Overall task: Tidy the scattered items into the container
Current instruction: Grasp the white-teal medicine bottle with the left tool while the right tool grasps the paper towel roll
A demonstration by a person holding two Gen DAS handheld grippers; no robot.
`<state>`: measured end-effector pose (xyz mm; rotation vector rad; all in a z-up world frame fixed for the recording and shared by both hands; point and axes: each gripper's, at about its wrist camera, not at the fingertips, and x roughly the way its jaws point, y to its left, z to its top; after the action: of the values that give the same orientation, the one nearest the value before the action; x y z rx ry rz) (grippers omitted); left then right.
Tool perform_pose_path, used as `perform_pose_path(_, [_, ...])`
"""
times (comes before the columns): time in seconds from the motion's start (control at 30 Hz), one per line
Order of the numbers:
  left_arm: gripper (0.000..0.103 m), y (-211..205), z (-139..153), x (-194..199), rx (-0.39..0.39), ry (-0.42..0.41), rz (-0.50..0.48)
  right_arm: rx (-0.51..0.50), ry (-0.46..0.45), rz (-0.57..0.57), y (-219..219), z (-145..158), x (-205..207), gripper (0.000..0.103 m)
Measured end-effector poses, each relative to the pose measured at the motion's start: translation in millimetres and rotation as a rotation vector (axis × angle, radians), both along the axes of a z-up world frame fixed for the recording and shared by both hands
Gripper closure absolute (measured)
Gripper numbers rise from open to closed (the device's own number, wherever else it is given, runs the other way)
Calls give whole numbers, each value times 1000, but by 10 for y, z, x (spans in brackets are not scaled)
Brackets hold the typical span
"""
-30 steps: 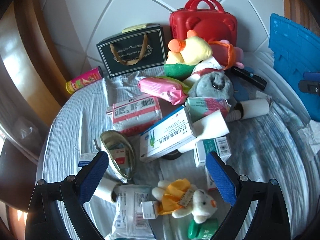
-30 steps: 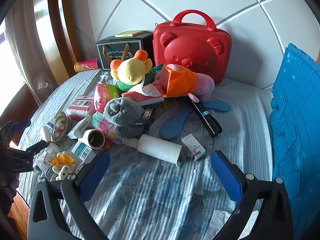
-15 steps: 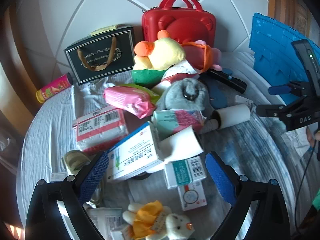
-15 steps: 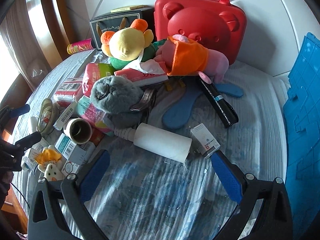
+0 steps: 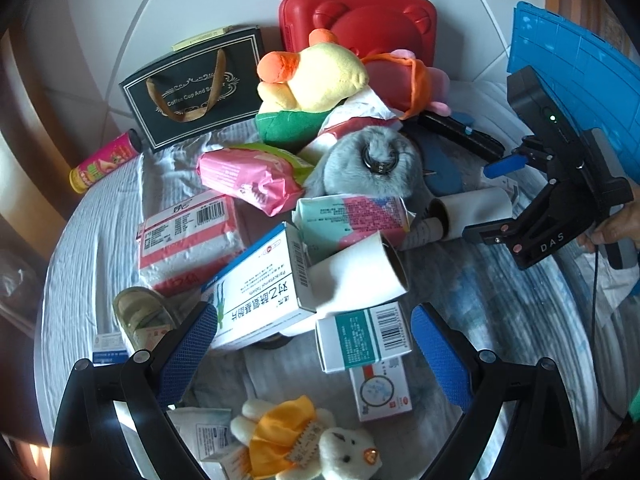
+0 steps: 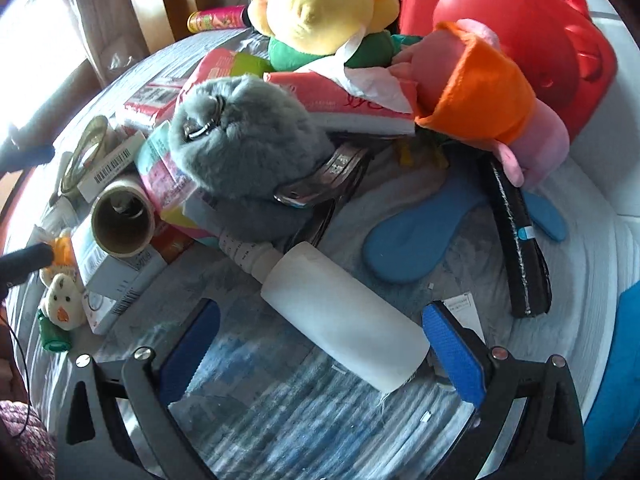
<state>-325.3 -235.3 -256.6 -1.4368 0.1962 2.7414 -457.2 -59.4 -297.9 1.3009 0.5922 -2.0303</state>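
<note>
Scattered boxes, plush toys and rolls lie on a grey-blue cloth. My left gripper [image 5: 314,344] is open, low over a white-and-blue medicine box [image 5: 260,300] and a teal-and-white box [image 5: 364,336]. My right gripper [image 6: 320,332] is open, its blue pads on either side of a white lint roller [image 6: 344,316] that lies slantwise on the cloth. The left wrist view shows the right gripper [image 5: 494,198] at that lint roller [image 5: 472,208], held by a hand. A blue crate [image 5: 560,72] stands at the far right.
A red bear-shaped case [image 5: 360,20] and a black gift bag [image 5: 196,84] stand against the back wall. A yellow plush [image 5: 320,76], grey plush [image 6: 240,148], pink pack [image 5: 248,176], black tube [image 6: 516,240], cardboard roll [image 6: 120,220] and small bear toy [image 5: 312,440] crowd the cloth.
My right gripper has moved forward and down until the lint roller lies between its fingers. My left gripper has shifted right and forward over the medicine boxes. Both stayed open.
</note>
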Motion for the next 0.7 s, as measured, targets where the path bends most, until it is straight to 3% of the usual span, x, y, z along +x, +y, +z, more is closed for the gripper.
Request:
perform_pose_path(0.1, [4,-28,-43,2,-6,-15,7,60,-30,16,-6,-150,-108,2])
perform_pose_path(0.2, [5,-38,-106,23,-3,-39,5,107,-64,16,-1,-208,-86,10])
perform_pose_path(0.5, [6,162,-426,-77,21,-130,-22,93,-68,8,-16,-224,4,10])
perform_pose_path(0.53, [8,149,-455,-97,45,-136,-18,94,-68,4,-17,-232,5,10])
perform_pose_path(0.6, [32,115,-523,-143,80,-161,-5,97,-69,-5,-18,-248,5,10])
perform_pose_path(0.63, [38,100,-559,-160,95,-175,1,98,-69,-9,-18,-256,5,10])
perform_pose_path(0.7, [40,76,-615,-159,101,-185,13,100,-70,-17,-19,-272,6,10])
